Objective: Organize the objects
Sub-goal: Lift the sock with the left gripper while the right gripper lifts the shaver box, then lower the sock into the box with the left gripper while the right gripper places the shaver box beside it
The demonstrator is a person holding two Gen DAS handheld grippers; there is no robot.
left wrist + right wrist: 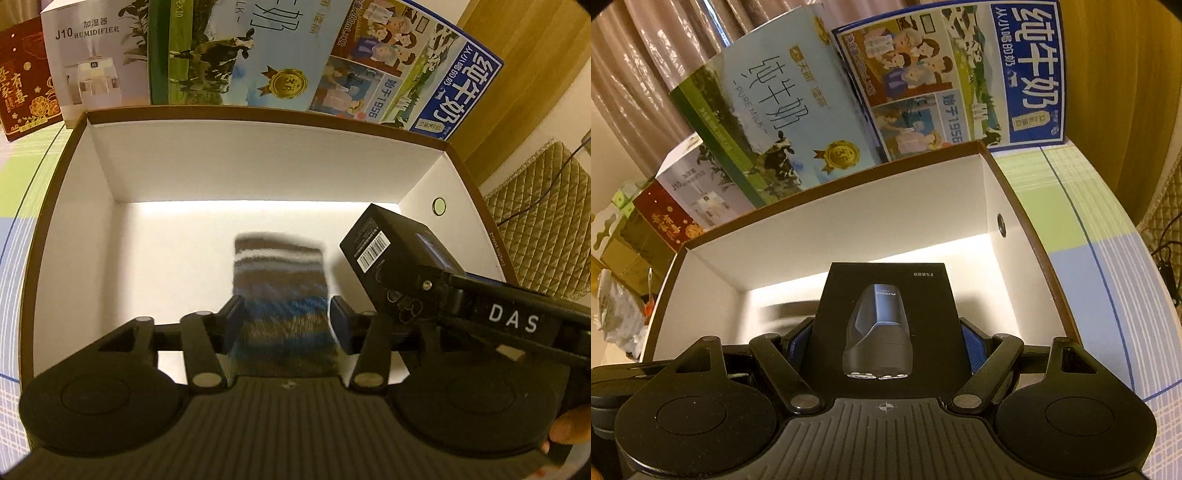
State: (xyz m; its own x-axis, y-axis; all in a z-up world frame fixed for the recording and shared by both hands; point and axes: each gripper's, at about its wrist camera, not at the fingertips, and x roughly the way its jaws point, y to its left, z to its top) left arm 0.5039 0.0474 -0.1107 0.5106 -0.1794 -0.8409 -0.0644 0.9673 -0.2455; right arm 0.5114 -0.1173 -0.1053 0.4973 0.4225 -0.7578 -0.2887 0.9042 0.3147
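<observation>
A striped brown, blue and white sock (280,280) hangs blurred between the fingers of my left gripper (286,310), which is shut on it above the floor of an open white cardboard box (258,162). My right gripper (886,336) is shut on a black shaver box (886,295) printed with a shaver picture, held over the same white box (849,229). In the left wrist view the shaver box (388,247) is tilted at the right side of the white box, with the right gripper's arm marked DAS (513,317) behind it.
Behind the white box stand two milk cartons (236,51) (406,74), a humidifier box (92,66) and a red gift box (26,81). A checked tablecloth (1089,229) lies under it. A quilted cushion (539,221) and cables are at the right.
</observation>
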